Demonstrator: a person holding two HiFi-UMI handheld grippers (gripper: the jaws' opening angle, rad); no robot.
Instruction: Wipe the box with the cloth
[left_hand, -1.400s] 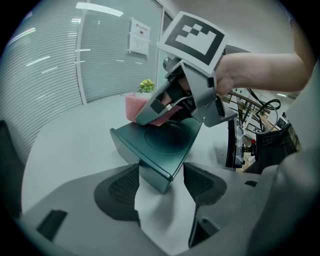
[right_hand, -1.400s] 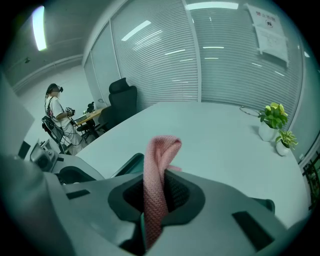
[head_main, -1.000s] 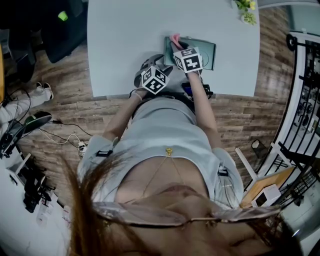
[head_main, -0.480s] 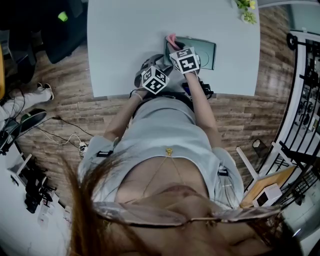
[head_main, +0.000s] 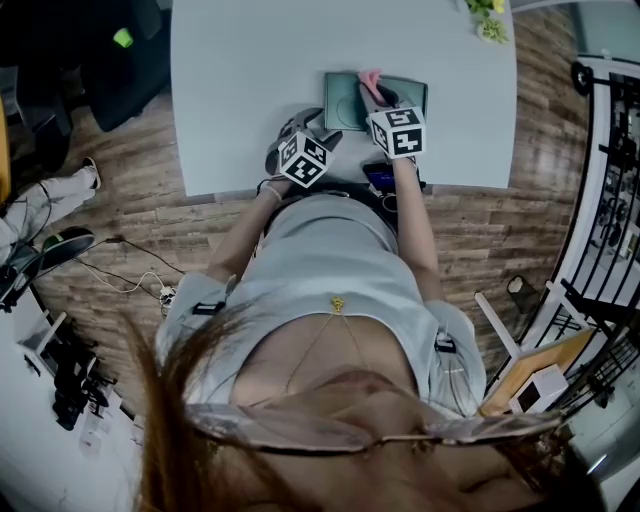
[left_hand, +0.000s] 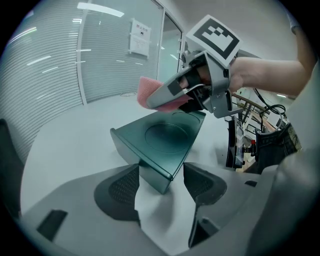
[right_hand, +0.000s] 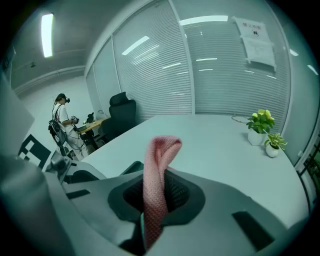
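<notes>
While my right claw (right_hand: 157, 196) is clamped on the pink cloth (right_hand: 159, 170) over the far end of the green box (left_hand: 165, 140) on the white table (head_main: 240, 80), my left claw (left_hand: 160, 187) stands with jaws apart, the box's near corner between them.

Right gripper view: the right tongs (right_hand: 156, 195) block nearly all of the box (right_hand: 131, 168); we get just a dark green sliver at left. The cloth (right_hand: 159, 165) drops between the pads, lower end out of sight. Left gripper view: the box's far corner is behind the right tongs, most of the cloth too. The box's near corner sits between the left tongs (left_hand: 161, 186); pad contact, we can't tell. Head view: both tongs' tips are hidden under their own bodies, and so is the box's near right part. Wall sheet (left_hand: 139, 37): print too small to read. Far person (right_hand: 62, 120): too small for detail.
</notes>
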